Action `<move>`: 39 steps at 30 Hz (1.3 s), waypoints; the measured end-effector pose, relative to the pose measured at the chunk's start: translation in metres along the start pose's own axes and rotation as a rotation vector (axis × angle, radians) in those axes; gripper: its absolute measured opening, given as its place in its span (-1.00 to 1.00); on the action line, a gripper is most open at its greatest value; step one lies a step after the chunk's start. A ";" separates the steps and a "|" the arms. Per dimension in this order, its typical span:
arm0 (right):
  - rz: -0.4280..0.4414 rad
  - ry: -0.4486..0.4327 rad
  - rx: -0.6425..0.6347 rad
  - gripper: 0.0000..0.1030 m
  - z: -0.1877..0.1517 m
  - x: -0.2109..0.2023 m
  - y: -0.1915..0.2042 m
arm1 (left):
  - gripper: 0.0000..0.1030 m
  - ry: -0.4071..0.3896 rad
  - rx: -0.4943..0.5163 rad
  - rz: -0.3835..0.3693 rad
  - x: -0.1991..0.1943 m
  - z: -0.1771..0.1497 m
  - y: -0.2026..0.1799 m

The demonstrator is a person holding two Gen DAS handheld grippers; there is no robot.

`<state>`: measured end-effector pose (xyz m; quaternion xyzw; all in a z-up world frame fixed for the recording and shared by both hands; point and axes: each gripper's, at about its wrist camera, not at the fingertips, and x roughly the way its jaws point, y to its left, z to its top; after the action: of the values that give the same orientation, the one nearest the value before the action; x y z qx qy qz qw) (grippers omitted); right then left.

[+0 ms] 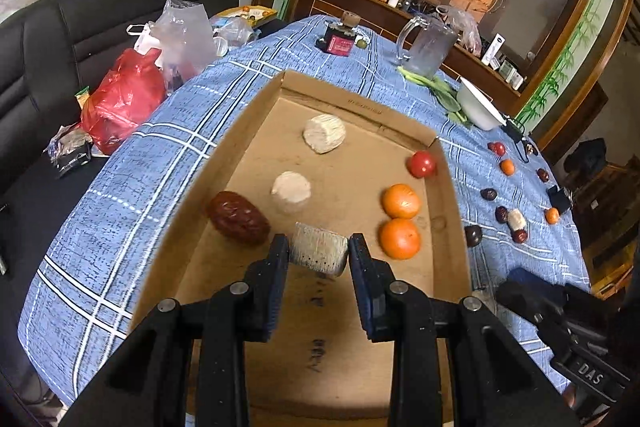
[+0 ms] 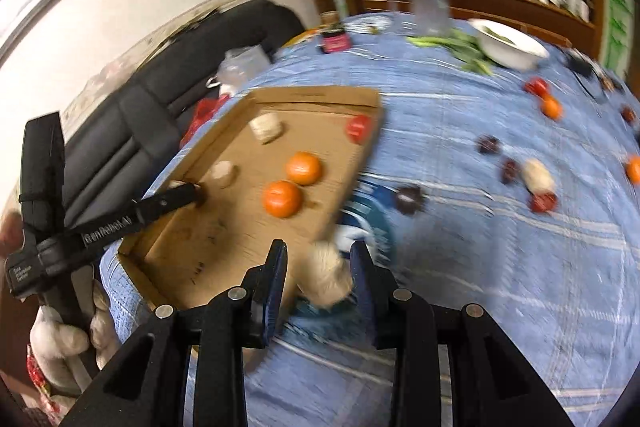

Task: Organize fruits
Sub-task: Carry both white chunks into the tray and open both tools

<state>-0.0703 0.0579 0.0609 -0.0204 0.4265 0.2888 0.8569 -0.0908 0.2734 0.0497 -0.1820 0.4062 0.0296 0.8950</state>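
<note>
Tools (image 1: 319,247) (image 2: 319,251) gripping pale chunks (image 1: 318,254) (image 2: 326,277), cardboard tray (image 1: 256,131)

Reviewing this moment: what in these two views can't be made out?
- Right wrist view: motion blur; whether the right claw pads press the pale piece is unclear, and the patterned thing beyond it is unidentifiable.
- Left wrist view: printing on the box floor is partly covered by the left claw.
- Left wrist view: small dark fruits on the cloth are too small to name.
- Left wrist view: the right claw is cut off at the frame's right edge.
</note>
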 end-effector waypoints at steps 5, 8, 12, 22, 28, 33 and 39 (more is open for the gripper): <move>-0.005 -0.004 -0.070 -0.30 0.030 0.026 0.023 | -0.42 0.019 -0.002 -0.001 0.007 0.001 0.010; -0.007 0.012 -0.077 -0.30 0.048 0.046 0.029 | -0.42 0.036 -0.005 -0.012 0.013 0.000 0.012; 0.015 0.010 -0.029 -0.30 0.053 0.050 0.023 | -0.42 0.040 -0.018 -0.025 0.017 0.001 0.017; -0.034 -0.026 0.068 -0.30 0.013 0.004 -0.025 | -0.35 0.052 -0.045 -0.042 0.024 0.002 0.023; -0.038 0.027 0.095 -0.22 -0.020 -0.009 -0.040 | -0.05 0.009 -0.067 -0.055 0.007 0.003 0.026; -0.107 0.089 0.021 0.12 -0.055 -0.008 -0.033 | 0.01 -0.005 -0.077 -0.052 0.001 0.003 0.027; -0.133 0.127 -0.026 -0.49 -0.072 -0.001 -0.024 | 0.01 -0.006 -0.105 -0.054 -0.002 0.002 0.033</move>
<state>-0.1104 0.0177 0.0104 -0.0782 0.4737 0.2348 0.8452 -0.0973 0.3051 0.0426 -0.2397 0.3964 0.0271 0.8858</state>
